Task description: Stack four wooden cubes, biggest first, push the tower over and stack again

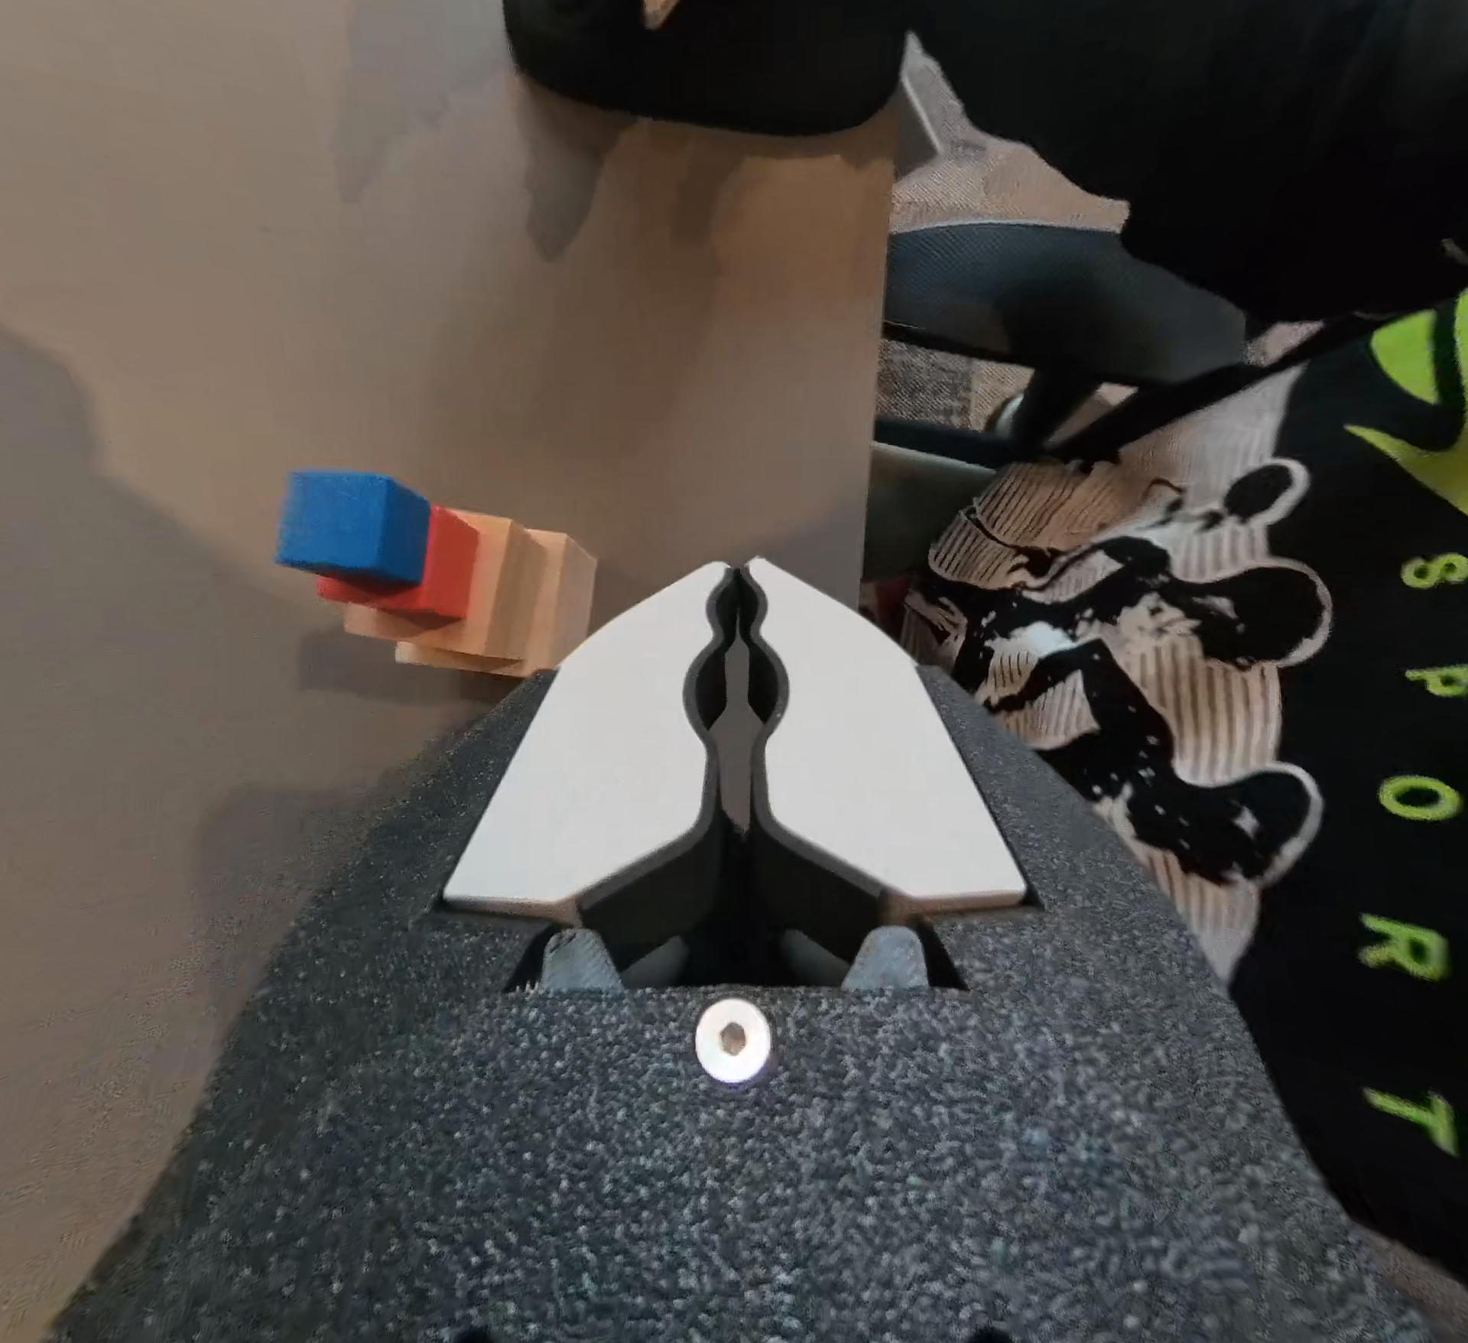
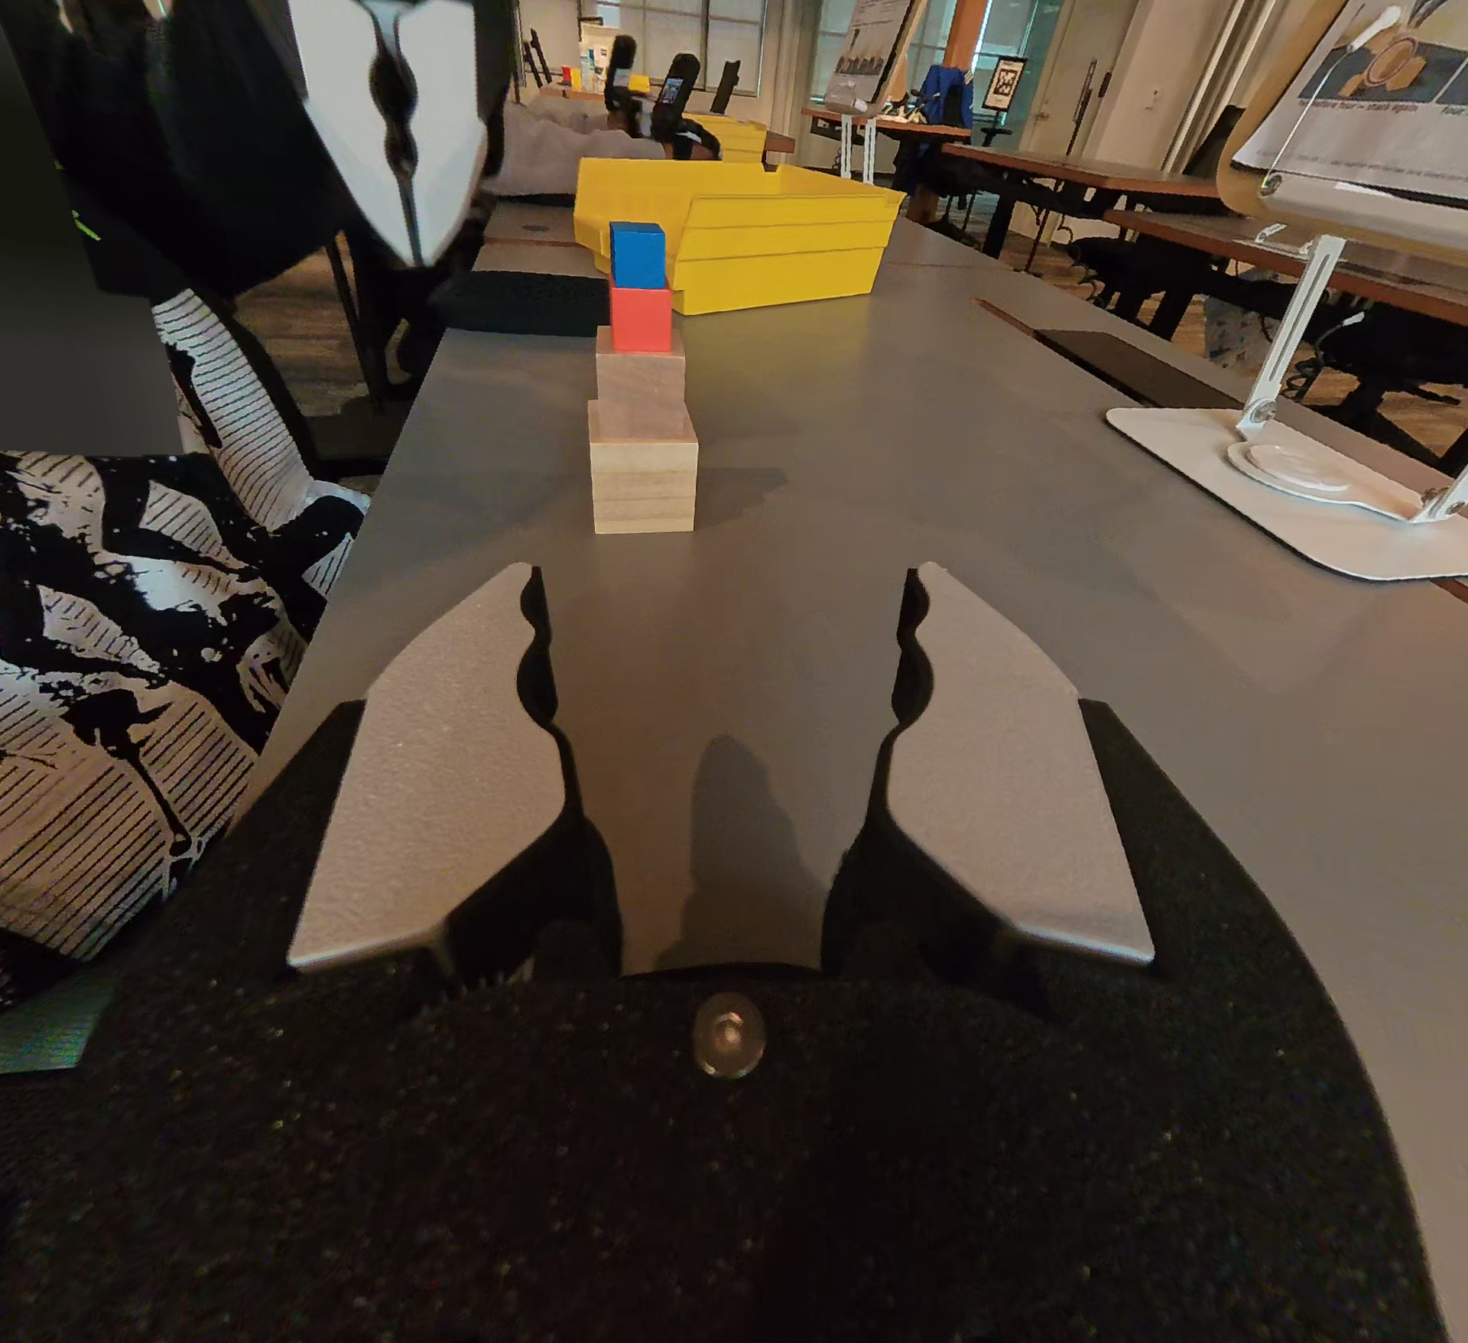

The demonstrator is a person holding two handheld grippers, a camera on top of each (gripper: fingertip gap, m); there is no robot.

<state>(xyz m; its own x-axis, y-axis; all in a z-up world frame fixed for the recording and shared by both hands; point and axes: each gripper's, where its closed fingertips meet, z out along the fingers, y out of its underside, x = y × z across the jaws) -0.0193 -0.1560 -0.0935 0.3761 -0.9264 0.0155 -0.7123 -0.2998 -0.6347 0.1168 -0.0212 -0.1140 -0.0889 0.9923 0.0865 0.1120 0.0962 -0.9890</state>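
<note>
Tower of four cubes: standing complete on your grey worktop [image 2: 913, 510], centre-left of the right wrist view, near the worktop's left edge. Bottom to top:
- largest plain wooden cube [image 2: 643, 478], resting on the worktop;
- smaller plain wooden cube [image 2: 640, 377], set slightly toward the left of the one below;
- red cube [image 2: 641, 318];
- blue cube [image 2: 638, 256], topmost.
Each cube sits on the one beneath; nothing grips any of them.

Your left wrist view looks at the same stack from above and tilted, so it shows at middle left of the frame: blue cube [image 1: 349, 530] nearest the lens, then red cube [image 1: 445, 574], then the two plain ones, the largest [image 1: 560, 590] lowest.

Right gripper [image 2: 723, 582]: low in the frame, its jaws spread wide apart with only bare worktop between them. The tower stands just beyond the tips, a little left of the centre line, not touching them.

Left gripper [image 1: 739, 578]: jaws pressed together, tips meeting, holding nothing. It hangs above the worktop edge, the tower to the left of its tips and apart from them. In the right wrist view it appears at upper left [image 2: 401, 240], pointing downward, above and left of the stack.

Also in view: yellow bin [image 2: 762, 248] behind the tower; white stand [image 2: 1303, 478] at right carrying a printed sheet; your black-and-white patterned garment [image 2: 119, 629] at the left edge.
</note>
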